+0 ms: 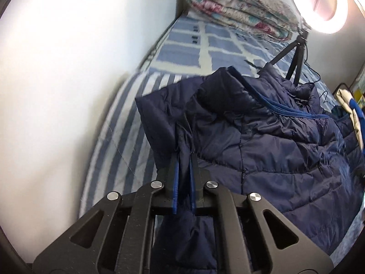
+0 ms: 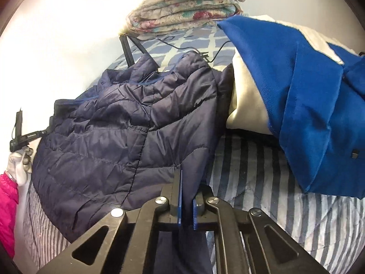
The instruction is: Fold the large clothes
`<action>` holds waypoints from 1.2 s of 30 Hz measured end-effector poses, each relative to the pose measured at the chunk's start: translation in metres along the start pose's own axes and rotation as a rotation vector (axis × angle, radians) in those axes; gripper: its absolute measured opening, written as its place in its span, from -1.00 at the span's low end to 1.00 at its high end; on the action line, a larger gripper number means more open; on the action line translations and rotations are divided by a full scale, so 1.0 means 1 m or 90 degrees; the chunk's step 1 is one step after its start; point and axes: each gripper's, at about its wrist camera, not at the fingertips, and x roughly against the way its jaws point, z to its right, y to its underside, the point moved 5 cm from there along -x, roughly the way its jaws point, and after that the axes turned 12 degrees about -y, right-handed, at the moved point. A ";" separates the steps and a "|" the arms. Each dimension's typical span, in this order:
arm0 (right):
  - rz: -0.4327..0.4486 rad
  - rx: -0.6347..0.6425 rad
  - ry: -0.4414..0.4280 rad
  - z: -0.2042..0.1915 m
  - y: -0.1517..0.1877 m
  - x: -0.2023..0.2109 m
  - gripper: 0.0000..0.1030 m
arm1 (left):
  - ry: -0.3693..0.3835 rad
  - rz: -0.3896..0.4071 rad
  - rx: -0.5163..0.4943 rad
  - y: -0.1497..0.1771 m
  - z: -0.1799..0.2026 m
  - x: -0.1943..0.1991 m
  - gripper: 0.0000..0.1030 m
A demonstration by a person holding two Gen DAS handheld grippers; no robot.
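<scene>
- Navy quilted nylon: we identify the task garment as a puffer jacket [image 1: 262,137] lying rumpled on the striped and checked bed sheet [image 1: 127,123], its collar toward the far end of the bed.
- At the left side of the jacket, we see the left gripper [image 1: 183,154] clamped on a fold of the jacket's edge; the blue-lined jaws stand nearly together, with only fabric between them.
- From the right wrist view, the left gripper appears at the far left edge, carried by a gloved hand [image 2: 21,162] above a pink sleeve [image 2: 8,196].
- At the right side of the jacket, we see the right gripper [image 2: 188,175] pinched on the hem; its jaws are drawn together on the cloth, which hangs down between the linkage arms.
- To the right of the jacket lies a blue and white garment [image 2: 308,105], touching the jacket's far right edge.
- Behind the jacket stand a black tripod [image 1: 294,54] with a ring light [image 1: 319,2] and a folded floral quilt [image 2: 184,6].
</scene>
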 end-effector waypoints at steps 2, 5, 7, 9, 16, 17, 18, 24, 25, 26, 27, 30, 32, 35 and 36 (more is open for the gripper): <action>-0.003 0.022 0.016 -0.006 -0.001 0.001 -0.95 | -0.034 0.027 -0.059 0.001 0.010 0.006 -0.89; -0.014 0.016 0.015 -0.009 -0.006 -0.003 -0.76 | -0.061 0.033 -0.075 0.001 0.014 0.004 -0.76; -0.004 0.005 0.007 -0.005 -0.008 0.000 -0.49 | -0.035 0.040 -0.045 -0.001 0.008 0.007 -0.18; 0.000 0.004 0.000 -0.005 -0.009 0.001 -0.37 | -0.018 0.048 -0.019 -0.002 0.002 0.008 0.01; -0.002 0.004 -0.005 -0.006 -0.011 -0.009 -0.32 | -0.009 0.024 -0.028 -0.015 0.009 -0.015 0.00; 0.000 0.002 -0.002 -0.007 -0.012 -0.010 -0.33 | -0.014 0.017 -0.031 -0.015 0.012 -0.021 -0.12; 0.000 0.003 0.001 -0.007 -0.012 -0.011 -0.47 | -0.018 0.004 -0.036 -0.014 0.015 -0.026 -0.73; 0.004 0.032 0.062 -0.012 -0.011 0.000 -0.98 | -0.056 0.067 -0.058 -0.016 0.021 -0.006 -1.00; 0.013 0.039 0.071 -0.014 -0.012 0.004 -0.98 | -0.058 0.077 -0.053 -0.020 0.019 -0.001 -1.00; 0.025 0.047 0.079 -0.017 -0.014 0.009 -1.00 | -0.062 0.084 -0.056 -0.024 0.019 0.001 -1.00; 0.034 0.052 0.086 -0.019 -0.016 0.012 -1.00 | -0.078 0.099 -0.065 -0.030 0.020 0.005 -1.00; 0.071 0.072 0.119 -0.026 -0.023 0.020 -1.00 | -0.101 0.116 -0.077 -0.045 0.027 0.007 -1.00; 0.090 0.072 0.140 -0.027 -0.028 0.021 -1.00 | -0.112 0.124 -0.067 -0.055 0.030 0.003 -1.00; 0.102 0.064 0.161 -0.021 -0.033 0.017 -1.00 | -0.133 0.126 -0.040 -0.064 0.031 -0.013 -1.00; 0.099 0.061 0.168 -0.019 -0.033 0.013 -1.00 | -0.145 0.112 -0.038 -0.064 0.033 -0.025 -1.00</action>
